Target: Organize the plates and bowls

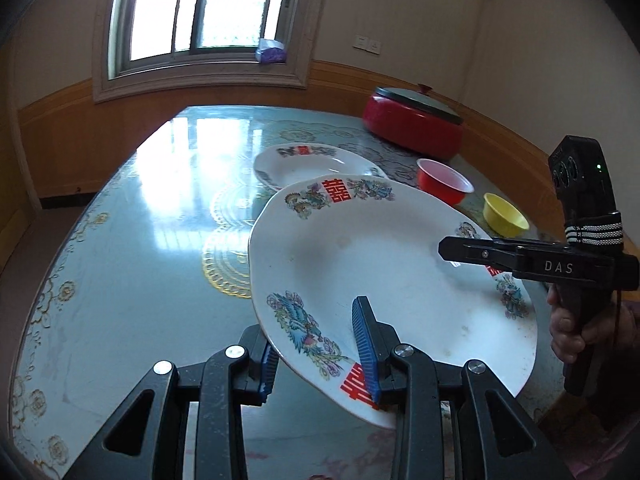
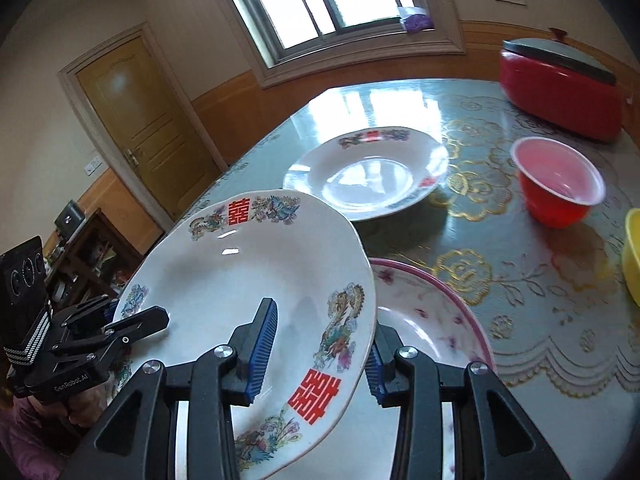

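Nearest, above the bench edge: white plate (image 1: 384,264) with red double-happiness marks, lifted and tilted, clear of the surface.
Left claw (image 1: 320,344): clamped on the plate's near rim, one blue pad on the upper face, the other underneath.
Right claw (image 2: 320,356): clamped on the opposite rim of that plate, one pad on the inner face, one behind the edge; both claws carry it together.
Just below the plate: pink-rimmed dish (image 2: 440,320) with small flowers, lying flat on the bench (image 2: 520,280), partly hidden by the lifted plate.
Middle of the bench: second white plate (image 2: 368,172) of the same pattern, flat and alone, well apart from the claws.
To its right: red bowl (image 2: 556,184), upright and empty; beside it a yellow bowl (image 1: 505,214), also upright, apart from the red one.
Far corner: red lidded pot (image 1: 414,120) by the wall.
Progress: early, I'd judge. No stack is formed yet; one plate is in the air, most likely bound for its matching twin.
Left to do: set this plate down on a stack, sort the pink dish, nest the two bowls.
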`<move>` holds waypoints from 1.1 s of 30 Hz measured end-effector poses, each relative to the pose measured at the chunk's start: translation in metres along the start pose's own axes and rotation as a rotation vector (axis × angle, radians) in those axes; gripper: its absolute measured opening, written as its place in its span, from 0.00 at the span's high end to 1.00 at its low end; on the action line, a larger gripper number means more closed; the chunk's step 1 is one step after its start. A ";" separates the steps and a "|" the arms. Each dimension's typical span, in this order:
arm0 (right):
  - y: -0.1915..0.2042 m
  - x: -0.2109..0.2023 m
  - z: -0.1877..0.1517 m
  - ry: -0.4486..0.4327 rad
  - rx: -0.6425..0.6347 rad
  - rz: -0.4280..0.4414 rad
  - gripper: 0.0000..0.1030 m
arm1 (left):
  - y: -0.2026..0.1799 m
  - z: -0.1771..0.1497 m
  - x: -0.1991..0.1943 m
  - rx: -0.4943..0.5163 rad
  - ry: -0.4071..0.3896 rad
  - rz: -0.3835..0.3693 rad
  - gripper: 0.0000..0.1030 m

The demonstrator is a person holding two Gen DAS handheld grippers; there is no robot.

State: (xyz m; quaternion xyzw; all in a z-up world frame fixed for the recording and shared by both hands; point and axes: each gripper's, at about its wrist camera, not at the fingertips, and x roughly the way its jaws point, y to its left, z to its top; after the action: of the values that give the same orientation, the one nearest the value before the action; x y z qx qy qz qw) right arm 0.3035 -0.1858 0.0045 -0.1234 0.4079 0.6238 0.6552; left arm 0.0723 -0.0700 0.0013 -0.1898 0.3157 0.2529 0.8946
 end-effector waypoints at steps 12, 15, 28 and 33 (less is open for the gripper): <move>-0.045 -0.024 -0.033 0.031 0.120 -0.134 0.61 | -0.043 -0.002 0.044 0.068 0.108 -0.097 0.66; -0.048 -0.019 -0.035 0.041 0.126 -0.157 0.61 | -0.046 -0.006 0.051 0.079 0.132 -0.078 0.65; -0.048 -0.027 -0.034 0.037 0.148 -0.160 0.61 | -0.046 -0.006 0.056 0.081 0.146 -0.073 0.63; -0.050 -0.031 -0.035 0.021 0.147 -0.216 0.60 | -0.050 -0.007 0.059 0.103 0.164 -0.069 0.63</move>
State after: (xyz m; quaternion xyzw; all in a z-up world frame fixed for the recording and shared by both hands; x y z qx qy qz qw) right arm 0.3398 -0.2410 -0.0140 -0.1245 0.4436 0.5169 0.7215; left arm 0.1373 -0.0941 -0.0343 -0.1742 0.3936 0.1891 0.8826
